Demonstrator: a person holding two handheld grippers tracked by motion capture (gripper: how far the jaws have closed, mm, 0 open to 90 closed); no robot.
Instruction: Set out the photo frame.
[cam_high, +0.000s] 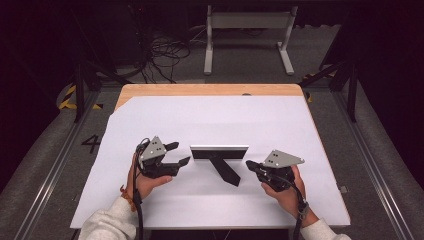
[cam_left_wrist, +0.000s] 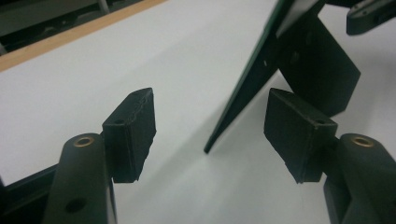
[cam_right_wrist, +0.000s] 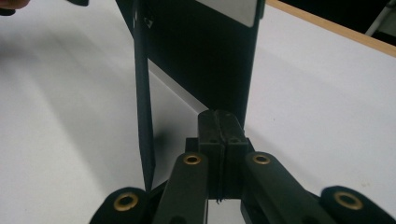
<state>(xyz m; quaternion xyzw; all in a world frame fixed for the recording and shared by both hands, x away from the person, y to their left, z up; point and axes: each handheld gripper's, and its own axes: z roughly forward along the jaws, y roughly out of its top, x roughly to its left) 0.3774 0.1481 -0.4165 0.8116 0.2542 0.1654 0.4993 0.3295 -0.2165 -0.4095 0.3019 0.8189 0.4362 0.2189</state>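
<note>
Left tool gapes wide, right tool pressed together on nothing — a photo frame stands between them on its rear prop. Likely light, rigid, glass-fronted: best gripped by an edge.

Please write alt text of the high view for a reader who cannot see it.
A black picture frame stands on its back stand at the middle of a white-covered table. A person's hands hold the left gripper, jaws open, and the right gripper, jaws closed, on either side of it.
</note>
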